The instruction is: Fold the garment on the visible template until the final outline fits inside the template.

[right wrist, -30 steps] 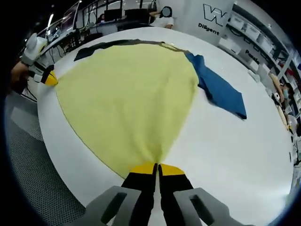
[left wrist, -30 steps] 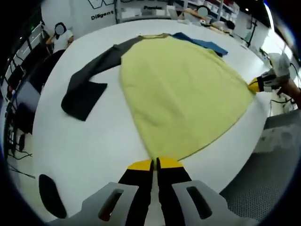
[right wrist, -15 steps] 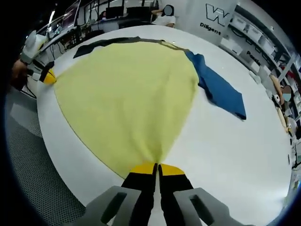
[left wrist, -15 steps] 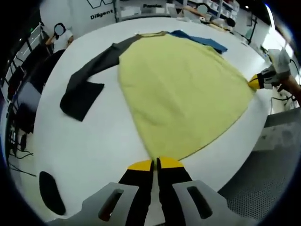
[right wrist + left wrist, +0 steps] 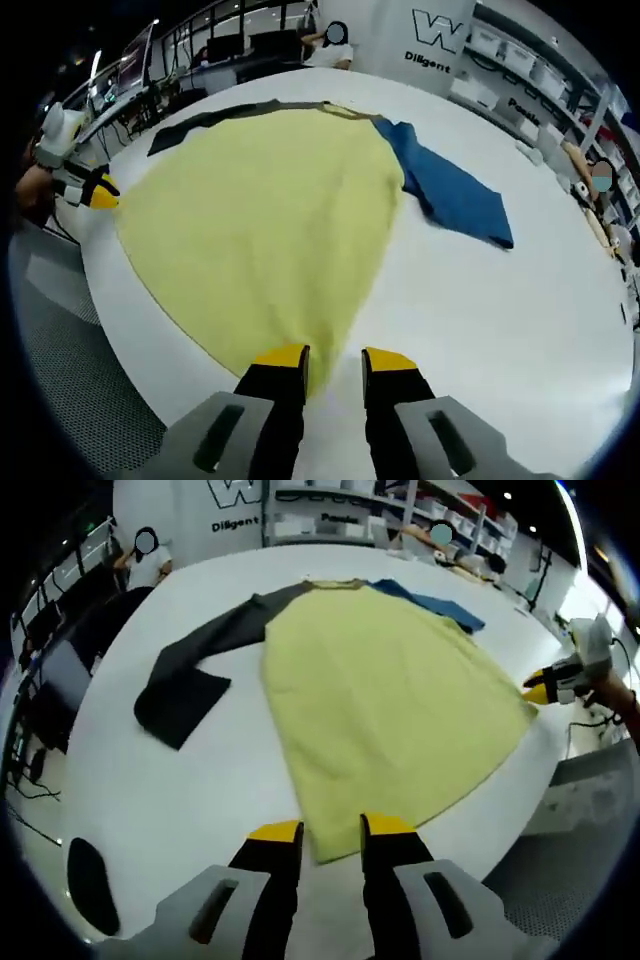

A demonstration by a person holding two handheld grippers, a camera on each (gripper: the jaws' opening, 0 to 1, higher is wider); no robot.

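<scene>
I count one shirt (image 5: 385,710) on my one white counter (image 5: 190,780): one yellow body, one dark grey sleeve (image 5: 195,665), one blue sleeve (image 5: 450,190). I hold two tools, left tool (image 5: 331,830) and right tool (image 5: 335,357).

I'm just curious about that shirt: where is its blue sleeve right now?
In the right gripper view the blue sleeve lies flat on the white table, stretching right from the yellow body, far from the right gripper.
</scene>
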